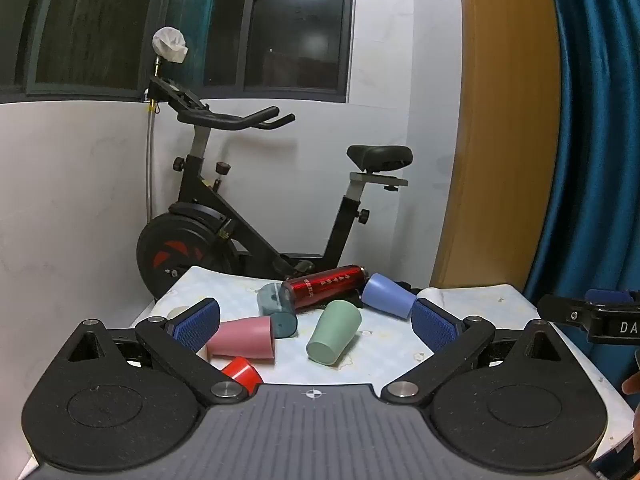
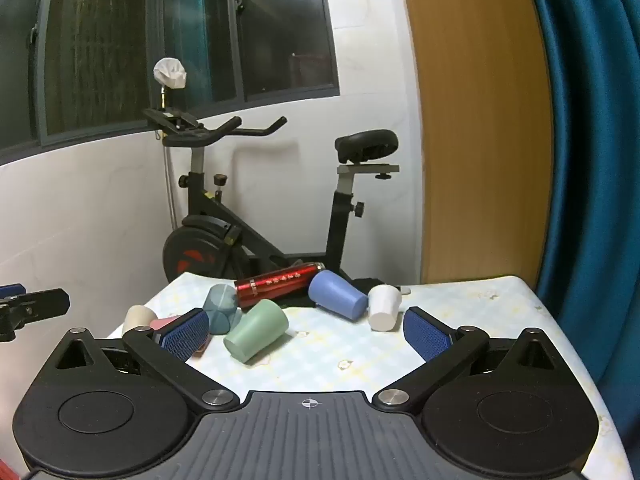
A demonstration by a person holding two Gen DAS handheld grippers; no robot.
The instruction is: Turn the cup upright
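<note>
2 tools — left [image 1: 316,322], right [image 2: 306,334] — spread wide, empty; green cup [image 1: 334,334] on side, base toward camera, mouth away.

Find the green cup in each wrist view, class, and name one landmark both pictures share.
Left wrist: green cup lies on its side, centre, between the open pads, base toward the camera.
Right wrist: green cup lies left of centre, near the left pad.
Shared landmark: red bottle lying just behind it.

Cups [image 1: 334,330] lie tipped on table [image 2: 460,320]; flask [image 1: 326,286] behind, bike [image 2: 256,216] beyond.
</note>
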